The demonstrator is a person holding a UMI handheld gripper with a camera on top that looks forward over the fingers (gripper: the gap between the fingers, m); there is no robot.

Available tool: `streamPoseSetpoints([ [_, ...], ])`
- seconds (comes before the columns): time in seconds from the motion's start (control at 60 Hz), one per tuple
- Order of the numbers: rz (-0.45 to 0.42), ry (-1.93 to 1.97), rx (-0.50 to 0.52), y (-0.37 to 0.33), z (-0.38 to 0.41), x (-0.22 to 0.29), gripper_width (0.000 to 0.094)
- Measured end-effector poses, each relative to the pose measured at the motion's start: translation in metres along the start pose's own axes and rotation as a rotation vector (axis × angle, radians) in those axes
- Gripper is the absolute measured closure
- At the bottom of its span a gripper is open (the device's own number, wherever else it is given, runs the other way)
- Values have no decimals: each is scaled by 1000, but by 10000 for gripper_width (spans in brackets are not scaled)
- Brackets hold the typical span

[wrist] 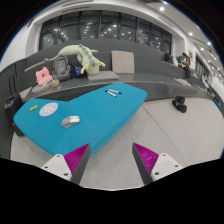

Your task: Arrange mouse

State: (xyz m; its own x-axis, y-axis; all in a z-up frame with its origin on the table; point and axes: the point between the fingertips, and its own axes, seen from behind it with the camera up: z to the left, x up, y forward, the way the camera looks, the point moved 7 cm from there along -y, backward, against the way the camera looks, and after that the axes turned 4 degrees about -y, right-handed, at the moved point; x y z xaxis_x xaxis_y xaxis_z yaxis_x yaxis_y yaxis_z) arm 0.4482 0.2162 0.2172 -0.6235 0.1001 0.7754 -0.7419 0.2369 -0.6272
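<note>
A grey computer mouse (70,121) lies on a teal mat (95,105) that covers part of a grey table (170,140). The mouse is near the mat's near-left edge, beyond and a little left of my left finger. My gripper (111,158) is open and empty, its two fingers with magenta pads (78,157) spread wide above the bare table, short of the mat.
A white marker-like item (47,109) and a small green piece (34,107) lie on the mat's left part; a blue-white item (113,92) lies farther back. A black object (179,102) stands on the table at right. Stuffed toys (75,58) sit at the back.
</note>
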Motion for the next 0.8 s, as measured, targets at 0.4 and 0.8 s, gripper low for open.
streamPoseSetpoints([
  [0.4, -22, -22, 44, 55, 34, -23, 76],
  [0.8, -87, -62, 169, 120, 173, -18, 71],
])
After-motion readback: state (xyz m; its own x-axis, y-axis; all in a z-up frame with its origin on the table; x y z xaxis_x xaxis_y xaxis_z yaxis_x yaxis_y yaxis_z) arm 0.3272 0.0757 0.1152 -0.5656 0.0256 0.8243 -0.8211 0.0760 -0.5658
